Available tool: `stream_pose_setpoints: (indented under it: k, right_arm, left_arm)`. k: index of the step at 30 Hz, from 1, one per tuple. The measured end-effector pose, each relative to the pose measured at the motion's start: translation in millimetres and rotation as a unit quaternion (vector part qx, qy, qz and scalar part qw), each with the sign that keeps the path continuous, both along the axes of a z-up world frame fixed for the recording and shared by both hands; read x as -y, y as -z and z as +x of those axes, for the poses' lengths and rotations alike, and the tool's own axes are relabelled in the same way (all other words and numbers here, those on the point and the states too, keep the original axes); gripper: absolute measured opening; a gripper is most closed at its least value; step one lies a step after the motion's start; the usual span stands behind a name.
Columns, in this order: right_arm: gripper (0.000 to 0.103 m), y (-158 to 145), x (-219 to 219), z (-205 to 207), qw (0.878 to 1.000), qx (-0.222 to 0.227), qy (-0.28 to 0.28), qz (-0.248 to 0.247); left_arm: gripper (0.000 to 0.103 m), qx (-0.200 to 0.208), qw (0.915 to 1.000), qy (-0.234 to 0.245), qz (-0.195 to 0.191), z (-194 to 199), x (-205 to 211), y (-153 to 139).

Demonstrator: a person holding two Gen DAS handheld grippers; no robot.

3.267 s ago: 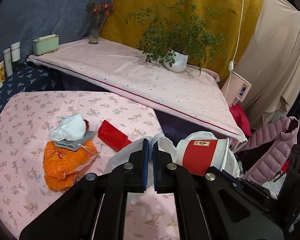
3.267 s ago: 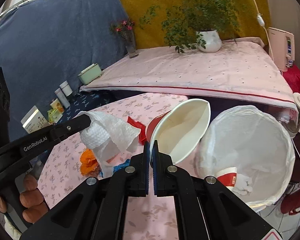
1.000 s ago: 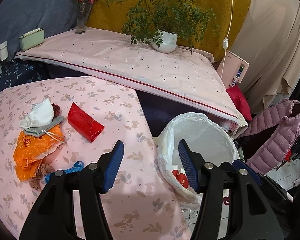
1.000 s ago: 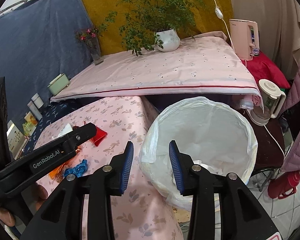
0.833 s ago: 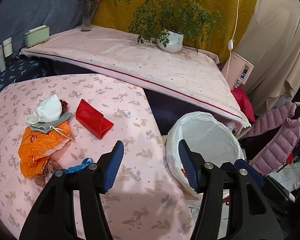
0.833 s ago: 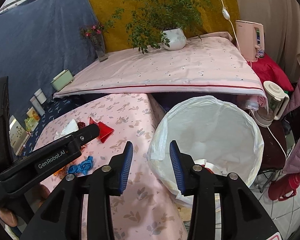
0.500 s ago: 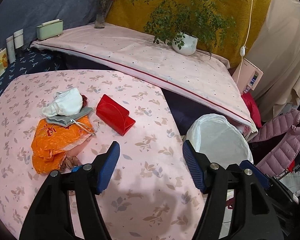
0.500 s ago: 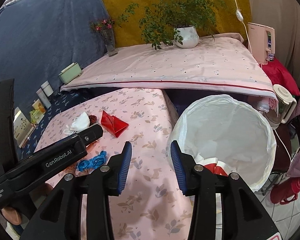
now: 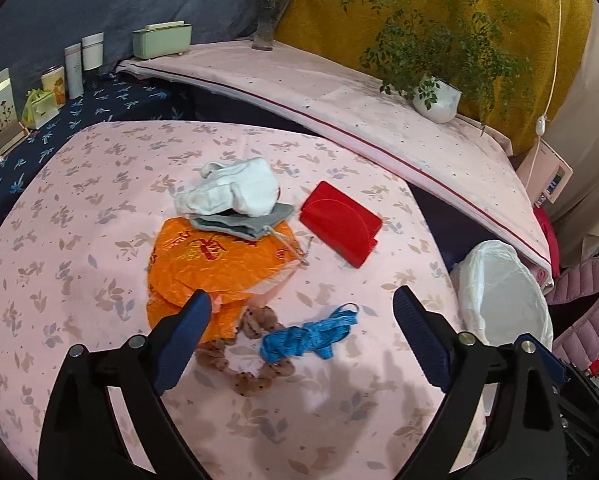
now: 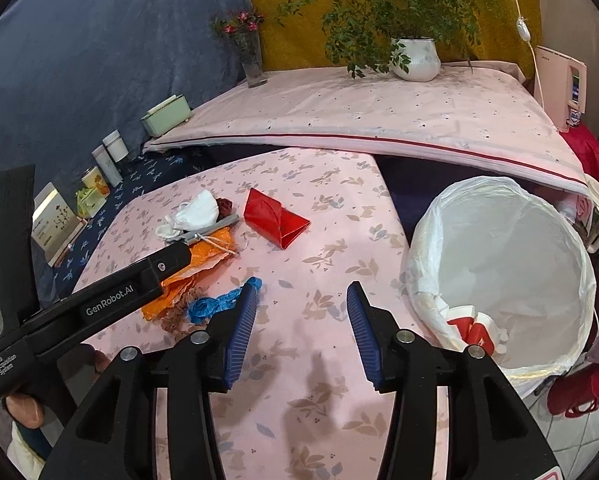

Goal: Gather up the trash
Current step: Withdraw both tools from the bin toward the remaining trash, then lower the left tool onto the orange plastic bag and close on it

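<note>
- Trash sits in a loose cluster on the pink floral tablecloth (image 9: 79,216): a crinkled orange wrapper (image 9: 219,264) with red print, a grey pouch (image 9: 243,222) with a drawstring lying on its far edge, and a white crumpled cloth (image 9: 235,192) on top of that.
- Just right of the pile is a red folded carton (image 9: 339,224), lying on its own, apart from the wrapper.
- Nearer us, a blue tangled strip (image 9: 303,338) and a brown fuzzy loop (image 9: 251,360) lie side by side, the loop partly tucked under the wrapper's near edge.
- Left gripper (image 9: 299,336) hovers over those two, jaws opening, spread wide, nothing pinched; the blue strip shows between the pads.
- Right gripper (image 10: 301,322) jaws also opening, only bare cloth between them.
- White-lined bin (image 10: 499,280) stands off the table's right edge, red-and-white cups (image 10: 471,328) at the bottom, partly hidden by its liner.
- A dark reddish scrap (image 10: 224,206) peeks from behind the white cloth, too hidden to identify.
- A person's fingers (image 10: 23,406) show on the left tool's handle, cut off by the frame.
</note>
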State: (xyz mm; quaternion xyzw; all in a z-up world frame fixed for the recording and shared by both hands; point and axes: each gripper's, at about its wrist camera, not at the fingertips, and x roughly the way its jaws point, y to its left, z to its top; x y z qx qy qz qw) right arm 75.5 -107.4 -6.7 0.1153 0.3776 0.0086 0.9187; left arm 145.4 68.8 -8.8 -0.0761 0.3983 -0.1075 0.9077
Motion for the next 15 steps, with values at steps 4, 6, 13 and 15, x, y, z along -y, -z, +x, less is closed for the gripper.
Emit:
stream_pose_setpoints:
  k: [4,6,13,15]
  right_arm:
    - [0.047,9.0,-12.3,7.3,1.000,-0.010,-0.009,0.003]
    - [0.047,13.1,-16.1,11.5,1.000,-0.015,-0.012,0.006]
    - [0.047,27.5,-29.6,28.1,0.999,-0.032,-0.018,0.008]
    - [0.047,30.9,-33.6,32.2,0.999,-0.037,-0.020,0.006]
  left_arm:
    - [0.088,-0.007,0.9997,-0.004,0.025,13.4,-16.1,13.3]
    - [0.088,-0.011,0.9995,0.002,0.031,20.9,-22.5,19.5]
    - [0.081,-0.029,0.9976,0.028,0.056,45.8,-32.9,43.0]
    - [0.074,-0.037,0.9971,0.033,0.057,50.8,-35.0,48.0]
